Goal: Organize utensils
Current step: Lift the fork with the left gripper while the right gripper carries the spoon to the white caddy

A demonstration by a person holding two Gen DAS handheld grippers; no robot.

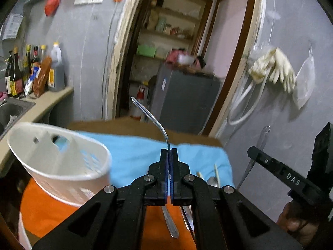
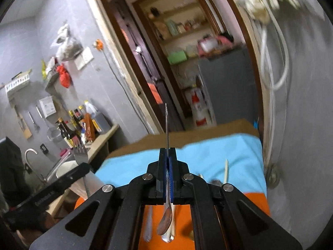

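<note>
The left gripper [image 1: 169, 156] is clenched on a fork [image 1: 152, 116], the right gripper [image 2: 167, 156] on a spoon [image 2: 165, 218]. The white caddy [image 1: 62, 162] looks empty, and several utensils [image 1: 215, 179] remain on the surface, so most sorting is left.

A small, lived-in home kitchen opening onto a pantry room.

Dark glass sauce bottles [image 1: 14, 73] and a big plastic jug of brown liquid [image 1: 55, 70] crowd a beige tabletop [image 1: 52, 100] beside a stainless steel sink [image 1: 12, 108] with a curved chrome tap [image 2: 31, 156]. Metal ladles [image 2: 33, 120] hang on the grey plaster wall [image 1: 83, 41]. Cream rubber gloves [image 1: 276, 68] dangle by a wooden doorway [image 1: 235, 62], through which stand open shelves of jars [image 1: 172, 27], a grey fridge [image 1: 187, 95] and a red fire extinguisher [image 2: 198, 108].
</note>
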